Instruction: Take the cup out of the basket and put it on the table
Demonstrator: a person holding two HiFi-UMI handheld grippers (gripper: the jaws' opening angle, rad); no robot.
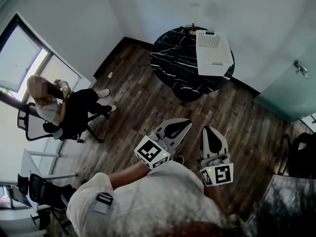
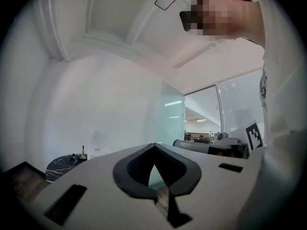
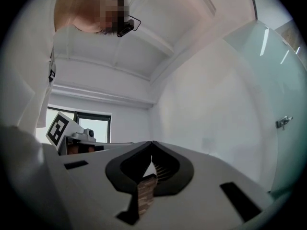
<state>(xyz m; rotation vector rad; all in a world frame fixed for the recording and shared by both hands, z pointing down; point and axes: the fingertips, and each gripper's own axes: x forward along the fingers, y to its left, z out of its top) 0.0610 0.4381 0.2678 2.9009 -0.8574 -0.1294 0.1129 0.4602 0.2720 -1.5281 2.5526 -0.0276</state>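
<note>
Left gripper (image 2: pixel 154 145), right gripper (image 3: pixel 152 143) closed, empty, well apart from basket (image 1: pixel 213 53)
Cup unseen; probably light, stiff: pinch its rim

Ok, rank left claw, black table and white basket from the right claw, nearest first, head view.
1. Left claw, close on its left.
2. Black table, ahead across the floor.
3. White basket, on the table's far right side.
</note>
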